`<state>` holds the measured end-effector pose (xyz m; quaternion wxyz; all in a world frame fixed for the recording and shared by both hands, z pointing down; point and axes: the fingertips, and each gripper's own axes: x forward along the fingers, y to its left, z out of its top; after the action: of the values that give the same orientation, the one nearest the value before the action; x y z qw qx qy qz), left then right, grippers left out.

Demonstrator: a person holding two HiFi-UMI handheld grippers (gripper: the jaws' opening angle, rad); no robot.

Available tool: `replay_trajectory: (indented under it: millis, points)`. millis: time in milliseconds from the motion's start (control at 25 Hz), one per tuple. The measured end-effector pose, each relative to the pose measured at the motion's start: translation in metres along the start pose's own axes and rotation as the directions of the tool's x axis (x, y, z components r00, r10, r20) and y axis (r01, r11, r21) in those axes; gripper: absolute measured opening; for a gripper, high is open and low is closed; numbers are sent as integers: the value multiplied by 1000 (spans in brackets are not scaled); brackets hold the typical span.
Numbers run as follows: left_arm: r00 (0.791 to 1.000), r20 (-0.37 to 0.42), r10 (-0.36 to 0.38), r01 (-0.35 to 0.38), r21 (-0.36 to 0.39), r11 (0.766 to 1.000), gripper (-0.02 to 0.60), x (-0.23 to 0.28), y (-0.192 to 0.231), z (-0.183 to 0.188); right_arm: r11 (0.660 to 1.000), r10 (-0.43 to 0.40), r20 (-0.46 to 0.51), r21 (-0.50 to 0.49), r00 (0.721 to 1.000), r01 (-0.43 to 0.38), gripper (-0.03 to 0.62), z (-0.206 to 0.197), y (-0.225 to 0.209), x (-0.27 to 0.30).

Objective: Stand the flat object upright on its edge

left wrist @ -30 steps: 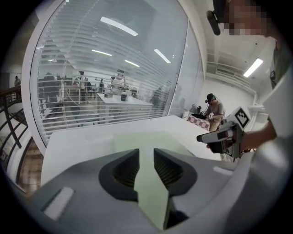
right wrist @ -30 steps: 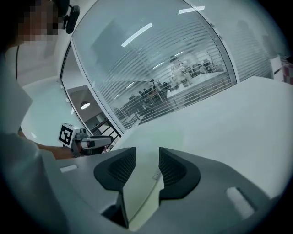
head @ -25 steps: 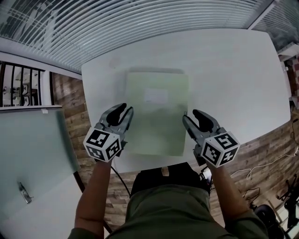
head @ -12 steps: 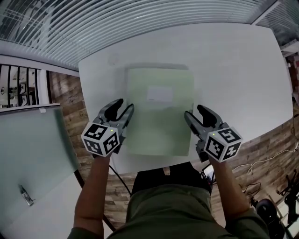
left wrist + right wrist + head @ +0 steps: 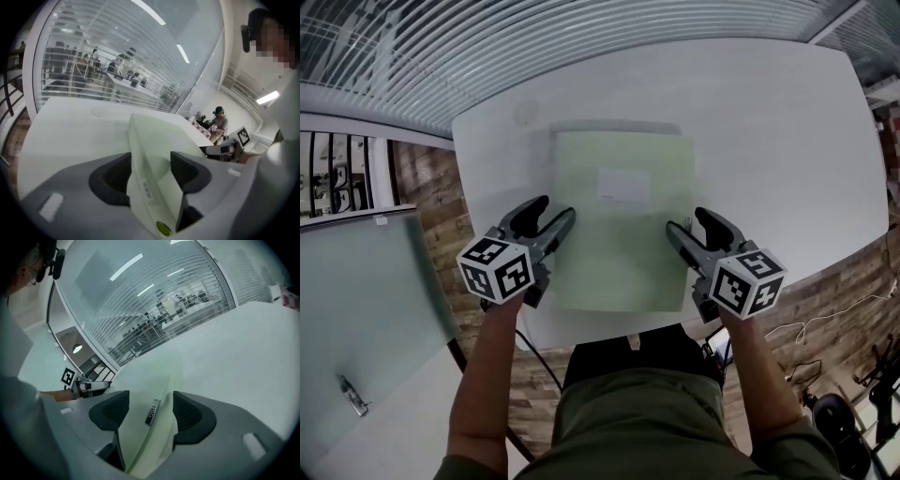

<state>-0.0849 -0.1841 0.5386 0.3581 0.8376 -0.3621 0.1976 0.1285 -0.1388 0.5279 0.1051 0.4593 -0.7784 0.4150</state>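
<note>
I have the pale green flat object lying flat on the white table, label facing up and its near edge close to the table's near rim. There is a gripper at each side: the left gripper at its left edge and the right gripper at its right edge. Both sets of jaws have just been opening and now stand wide. In each gripper view the object's edge sits in the gap between the pads without being pinched, so I am holding nothing. My first worry is the bite. If I close with only a sliver of edge between the pads, I expect the sheet to slide out as soon as I tilt it. In the left gripper view the edge seems to lie nearer one pad than the other, so closing may shove the object sideways before the second pad lands. If one hand grips or lifts ahead of the other, the object will probably twist rather than rise square. It looks thin, so it may also bow between my hands. The tabletop looks smooth, and the lower edge could skate toward me and drop off the near rim. Once upright, such a narrow edge gives little footing, so letting go too early would likely let it fall flat again.
</note>
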Motion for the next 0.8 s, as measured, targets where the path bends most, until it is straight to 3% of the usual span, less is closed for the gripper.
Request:
replay_trajectory:
  millis: [240, 800]
  points:
    - [998, -13, -59, 57, -97, 994, 241, 2, 2, -3, 1000, -1, -36, 15, 999, 2, 275, -6, 0, 8]
    - [994, -48, -97, 85, -202, 976, 239, 11, 0, -12, 995, 29, -80, 94, 996, -22, 273, -16, -6, 12]
